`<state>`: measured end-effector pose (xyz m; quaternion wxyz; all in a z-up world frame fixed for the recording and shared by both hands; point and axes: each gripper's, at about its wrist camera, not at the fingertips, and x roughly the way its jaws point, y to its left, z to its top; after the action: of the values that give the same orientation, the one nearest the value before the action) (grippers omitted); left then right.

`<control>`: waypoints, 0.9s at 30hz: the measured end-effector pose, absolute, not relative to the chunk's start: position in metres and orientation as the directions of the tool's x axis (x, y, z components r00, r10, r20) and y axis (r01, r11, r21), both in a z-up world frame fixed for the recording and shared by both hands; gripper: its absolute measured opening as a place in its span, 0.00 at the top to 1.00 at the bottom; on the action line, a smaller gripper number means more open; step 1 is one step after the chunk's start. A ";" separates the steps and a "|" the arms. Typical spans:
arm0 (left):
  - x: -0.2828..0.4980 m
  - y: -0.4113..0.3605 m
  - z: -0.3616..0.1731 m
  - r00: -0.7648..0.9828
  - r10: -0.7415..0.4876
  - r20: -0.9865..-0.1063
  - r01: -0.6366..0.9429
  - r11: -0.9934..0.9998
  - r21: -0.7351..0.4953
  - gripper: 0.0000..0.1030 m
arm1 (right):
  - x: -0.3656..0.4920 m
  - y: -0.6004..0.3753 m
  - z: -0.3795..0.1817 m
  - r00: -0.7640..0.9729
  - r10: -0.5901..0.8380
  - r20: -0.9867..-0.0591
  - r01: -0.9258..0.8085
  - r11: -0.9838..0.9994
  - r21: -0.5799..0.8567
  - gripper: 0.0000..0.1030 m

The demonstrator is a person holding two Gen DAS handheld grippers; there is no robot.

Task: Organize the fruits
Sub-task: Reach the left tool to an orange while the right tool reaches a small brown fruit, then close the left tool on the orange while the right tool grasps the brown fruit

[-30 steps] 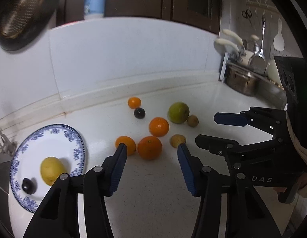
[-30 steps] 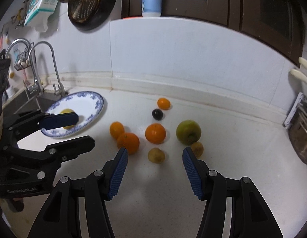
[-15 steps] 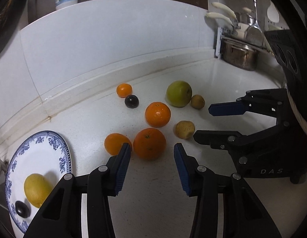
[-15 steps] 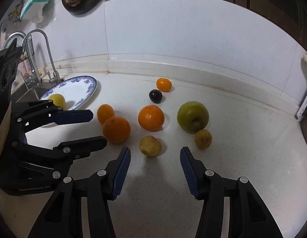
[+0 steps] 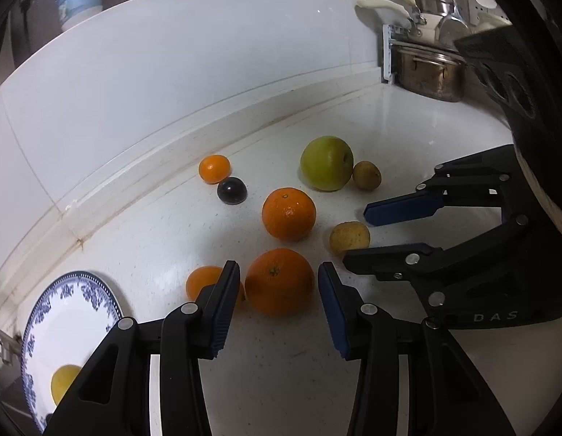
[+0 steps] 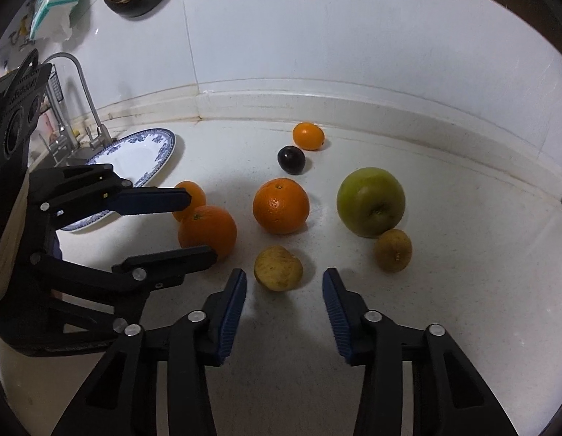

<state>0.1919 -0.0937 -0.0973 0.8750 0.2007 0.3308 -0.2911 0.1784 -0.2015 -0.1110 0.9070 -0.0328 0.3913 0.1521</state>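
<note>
Fruit lies scattered on the white counter [image 5: 281, 363]. My left gripper [image 5: 278, 268] is open, and a large orange [image 5: 279, 283] sits between its blue pads with thin gaps on both sides. In the right wrist view the left gripper [image 6: 203, 225] straddles the same orange [image 6: 208, 230]. The jaws of my right gripper [image 6: 284, 276] are closing around a small yellowish fruit [image 6: 277, 267], with space left on either side. A blue-patterned plate [image 5: 70, 327] at the left holds a yellow fruit [image 5: 65, 381].
Loose on the counter are a second orange [image 6: 281, 210], a green apple [image 6: 370, 201], a brown fruit [image 6: 393, 250], a dark plum [image 6: 291, 160] and two small oranges [image 6: 309, 136] [image 6: 190, 192]. A faucet [image 6: 81, 98] stands left, a metal pot [image 5: 430, 72] right.
Both grippers have come forward and down onto the fruit, and both jaws have narrowed. The large orange now lies between the left pads, the yellowish fruit between the right pads.
</note>
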 end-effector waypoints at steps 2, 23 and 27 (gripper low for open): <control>0.193 -0.097 -0.098 0.608 -0.376 -0.700 0.649 0.743 0.164 0.57 | 0.182 -0.203 -0.112 0.639 0.258 -0.725 -0.300 0.951 0.074 0.62; 0.176 -0.092 -0.087 0.657 -0.347 -0.669 0.609 0.768 0.200 0.63 | 0.158 -0.211 -0.102 0.673 0.230 -0.703 -0.210 0.971 0.116 0.71; 0.170 -0.086 -0.077 0.666 -0.354 -0.656 0.587 0.792 0.169 0.63 | 0.150 -0.208 -0.094 0.684 0.233 -0.691 -0.212 0.970 0.117 0.71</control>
<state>0.1696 -0.0855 -0.0770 0.8935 0.1866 0.3122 -0.2633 0.1503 -0.2077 -0.0943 0.9176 0.0139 0.3783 0.1214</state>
